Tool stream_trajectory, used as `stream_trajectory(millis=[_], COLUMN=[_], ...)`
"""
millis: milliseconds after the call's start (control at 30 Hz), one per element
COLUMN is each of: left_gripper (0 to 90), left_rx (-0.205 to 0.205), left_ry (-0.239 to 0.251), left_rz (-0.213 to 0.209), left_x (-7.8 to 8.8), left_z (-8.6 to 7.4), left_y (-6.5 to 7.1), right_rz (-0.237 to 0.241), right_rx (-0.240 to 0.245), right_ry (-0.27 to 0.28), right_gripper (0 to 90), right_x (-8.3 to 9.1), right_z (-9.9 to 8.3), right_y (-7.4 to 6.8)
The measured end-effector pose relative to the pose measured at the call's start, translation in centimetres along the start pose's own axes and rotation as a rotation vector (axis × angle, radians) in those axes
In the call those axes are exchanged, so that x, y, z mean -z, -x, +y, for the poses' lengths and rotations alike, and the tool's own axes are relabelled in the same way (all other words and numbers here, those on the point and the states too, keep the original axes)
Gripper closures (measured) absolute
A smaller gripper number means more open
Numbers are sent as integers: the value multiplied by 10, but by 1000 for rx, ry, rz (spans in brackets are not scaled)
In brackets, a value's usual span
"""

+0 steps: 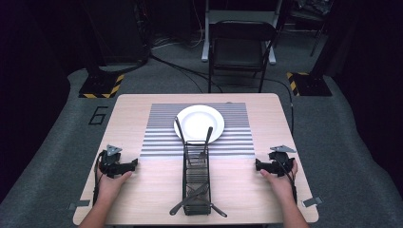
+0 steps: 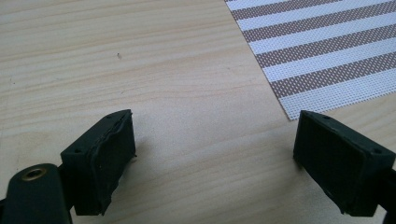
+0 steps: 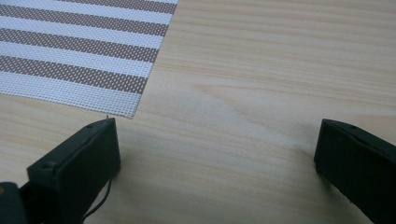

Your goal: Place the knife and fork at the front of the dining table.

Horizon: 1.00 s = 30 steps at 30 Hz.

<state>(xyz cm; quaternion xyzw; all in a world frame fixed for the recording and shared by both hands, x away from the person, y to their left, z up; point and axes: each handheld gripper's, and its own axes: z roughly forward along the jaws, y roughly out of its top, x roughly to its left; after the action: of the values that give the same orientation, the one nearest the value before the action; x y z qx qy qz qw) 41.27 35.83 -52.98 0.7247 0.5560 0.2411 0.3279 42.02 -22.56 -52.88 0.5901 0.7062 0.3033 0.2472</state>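
Both tools wide-jawed — left tool (image 1: 135,164); right tool (image 1: 258,165)

Both forearms come in low, one at each side of the bench (image 1: 142,199). The left hand (image 1: 110,183) holds the left tongs (image 1: 135,164), and the right hand (image 1: 280,179) holds the right tongs (image 1: 257,165). Each pair points inward, jaws spread wide with nothing between them.
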Motion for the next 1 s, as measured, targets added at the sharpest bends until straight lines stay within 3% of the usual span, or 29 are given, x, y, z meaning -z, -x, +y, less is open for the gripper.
stream_trajectory(millis=[633,800,1000], left_gripper=[128,129,129], left_rx=[-2,-2,-3], left_ry=[2,2,2], left_rz=[-1,-1,-1], left_x=[0,0,0], left_z=[0,0,0], left_y=[0,0,0], right_rz=[-8,-7,-10], right_rx=[1,-4,-24], right_ry=[-8,28,22], right_gripper=[9,93,199], right_x=[2,3,6], right_z=[0,-2,0], right_y=[-1,-3,-5])
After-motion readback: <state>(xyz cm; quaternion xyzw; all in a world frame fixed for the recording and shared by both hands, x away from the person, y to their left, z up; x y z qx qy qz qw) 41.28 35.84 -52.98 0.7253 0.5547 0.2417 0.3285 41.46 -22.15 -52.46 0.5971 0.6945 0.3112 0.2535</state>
